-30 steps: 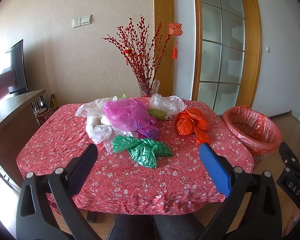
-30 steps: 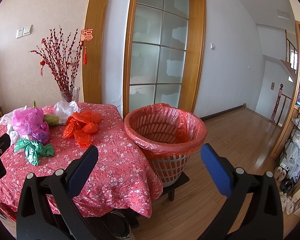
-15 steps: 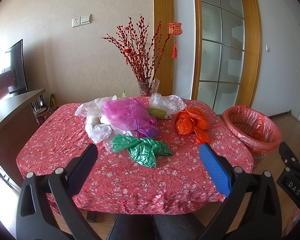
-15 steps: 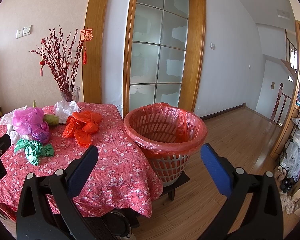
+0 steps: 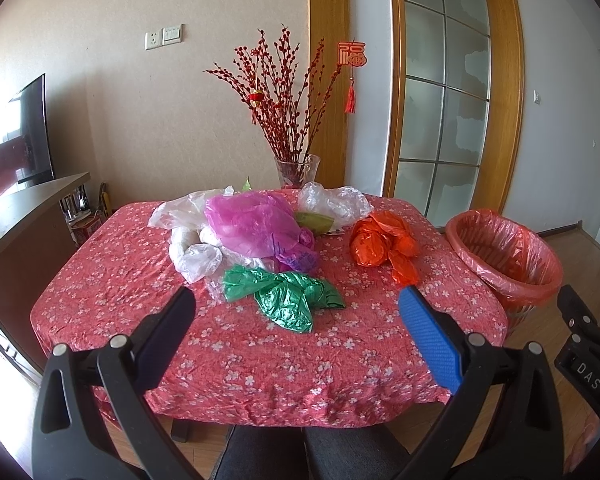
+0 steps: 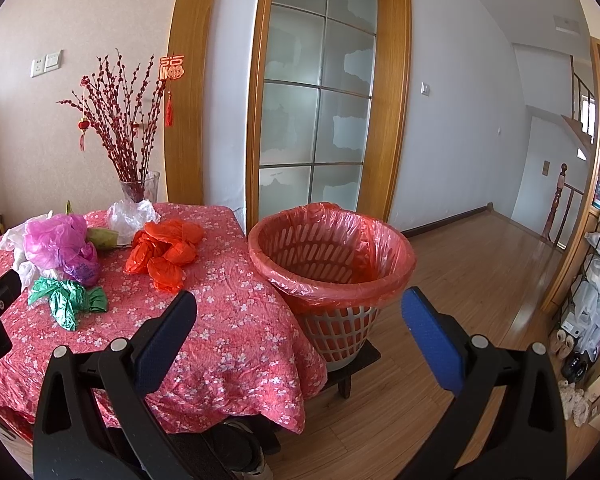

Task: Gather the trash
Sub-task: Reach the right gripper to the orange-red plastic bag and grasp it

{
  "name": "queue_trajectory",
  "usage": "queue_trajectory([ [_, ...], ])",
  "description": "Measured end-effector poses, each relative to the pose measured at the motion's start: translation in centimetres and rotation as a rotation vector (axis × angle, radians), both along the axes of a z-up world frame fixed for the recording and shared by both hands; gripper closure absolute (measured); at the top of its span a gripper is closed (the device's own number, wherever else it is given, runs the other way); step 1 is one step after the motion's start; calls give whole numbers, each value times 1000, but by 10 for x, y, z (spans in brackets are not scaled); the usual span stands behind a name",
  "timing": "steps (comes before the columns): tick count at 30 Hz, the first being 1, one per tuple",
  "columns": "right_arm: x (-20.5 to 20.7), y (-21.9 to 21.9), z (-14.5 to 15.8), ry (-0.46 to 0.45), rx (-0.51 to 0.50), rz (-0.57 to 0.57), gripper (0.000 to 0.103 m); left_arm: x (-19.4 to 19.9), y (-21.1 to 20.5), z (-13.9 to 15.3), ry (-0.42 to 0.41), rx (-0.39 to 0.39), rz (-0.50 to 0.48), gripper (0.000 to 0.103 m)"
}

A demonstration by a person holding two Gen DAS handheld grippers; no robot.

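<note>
Both tools, left tool [image 5: 296, 320] and right tool [image 6: 298, 316], hang spread and empty. You haven't started: crumpled bags sit on the tabletop [image 5: 112, 276]. Reach the green bag [image 5: 284, 296] first, then carry it to the lined bin [image 6: 332, 256].

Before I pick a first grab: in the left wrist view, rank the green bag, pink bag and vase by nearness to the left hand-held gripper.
1. Green bag, near table edge, centre.
2. Pink bag, behind it, mid-table.
3. Vase, far edge by the wall.
</note>
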State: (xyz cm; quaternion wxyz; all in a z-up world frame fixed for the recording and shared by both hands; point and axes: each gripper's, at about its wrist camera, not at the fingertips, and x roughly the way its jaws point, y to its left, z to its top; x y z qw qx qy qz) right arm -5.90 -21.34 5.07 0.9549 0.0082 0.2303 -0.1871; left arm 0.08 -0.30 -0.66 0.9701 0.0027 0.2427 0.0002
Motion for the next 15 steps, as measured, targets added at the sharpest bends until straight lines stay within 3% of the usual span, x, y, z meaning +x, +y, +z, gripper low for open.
queue_trajectory([
  [8,24,-10,-4,18,49,14,2,11,18,-3,14,-9,49,4],
  [15,74,-9,-4,27,85,77,2,38,56,-6,28,-38,146,4],
])
